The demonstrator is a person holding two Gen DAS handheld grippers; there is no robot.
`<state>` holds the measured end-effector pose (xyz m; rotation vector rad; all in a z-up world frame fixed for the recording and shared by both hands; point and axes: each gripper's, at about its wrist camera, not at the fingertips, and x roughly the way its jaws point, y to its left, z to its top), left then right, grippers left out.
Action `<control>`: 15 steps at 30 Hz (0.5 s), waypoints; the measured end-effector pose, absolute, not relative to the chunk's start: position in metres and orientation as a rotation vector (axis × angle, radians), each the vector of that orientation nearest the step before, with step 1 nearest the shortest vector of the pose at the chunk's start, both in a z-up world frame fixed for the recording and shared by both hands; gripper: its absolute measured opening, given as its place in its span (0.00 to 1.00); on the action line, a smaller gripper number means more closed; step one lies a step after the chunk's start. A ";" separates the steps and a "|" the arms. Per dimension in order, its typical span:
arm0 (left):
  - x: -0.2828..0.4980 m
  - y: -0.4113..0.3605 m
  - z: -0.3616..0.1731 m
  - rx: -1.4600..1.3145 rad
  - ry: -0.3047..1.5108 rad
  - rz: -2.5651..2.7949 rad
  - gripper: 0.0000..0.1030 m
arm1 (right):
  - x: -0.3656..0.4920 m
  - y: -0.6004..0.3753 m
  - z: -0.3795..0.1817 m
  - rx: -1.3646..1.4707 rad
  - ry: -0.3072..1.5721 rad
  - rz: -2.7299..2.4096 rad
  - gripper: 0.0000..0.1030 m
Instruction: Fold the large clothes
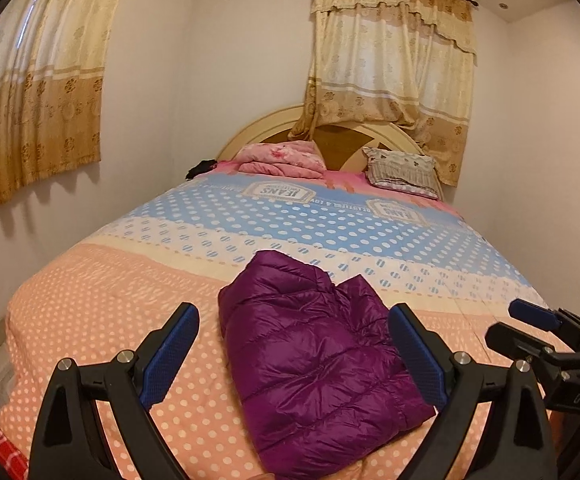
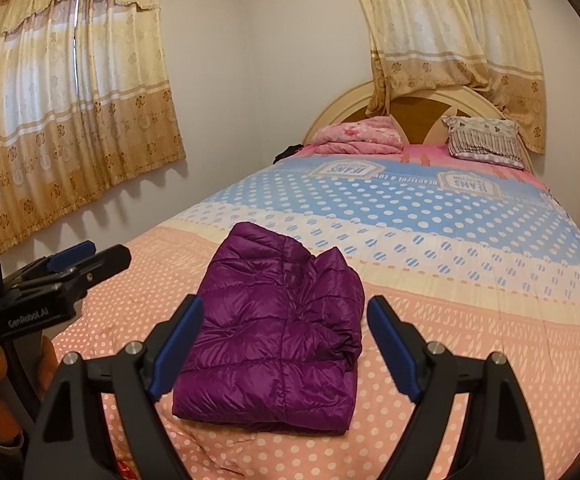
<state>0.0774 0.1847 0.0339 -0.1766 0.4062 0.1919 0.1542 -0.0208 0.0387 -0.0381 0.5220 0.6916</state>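
Your purple puffer jacket (image 1: pixel 314 364) lies folded into a compact bundle on the near, peach-dotted part of the bedspread (image 1: pixel 102 320). Your left gripper (image 1: pixel 294 312) hangs above it with its jaws spread wide, holding nothing. Your right gripper (image 2: pixel 286 304) does the same, wide open and empty. A pink blanket (image 2: pixel 358 136) and a pillow (image 2: pixel 486 142) sit at the far headboard (image 2: pixel 346 104).
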 end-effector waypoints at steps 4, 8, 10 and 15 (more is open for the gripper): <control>0.074 0.190 0.035 -0.200 0.388 0.196 0.93 | 0.154 -0.021 0.038 -0.046 0.524 0.697 0.84; 0.073 0.190 0.037 -0.176 0.380 0.231 0.93 | 0.153 -0.021 0.035 -0.058 0.528 0.708 0.84; 0.073 0.190 0.037 -0.171 0.382 0.243 0.93 | 0.152 -0.021 0.034 -0.061 0.526 0.712 0.84; 0.074 0.192 0.035 -0.154 0.380 0.259 0.94 | 0.152 -0.021 0.033 -0.065 0.527 0.718 0.84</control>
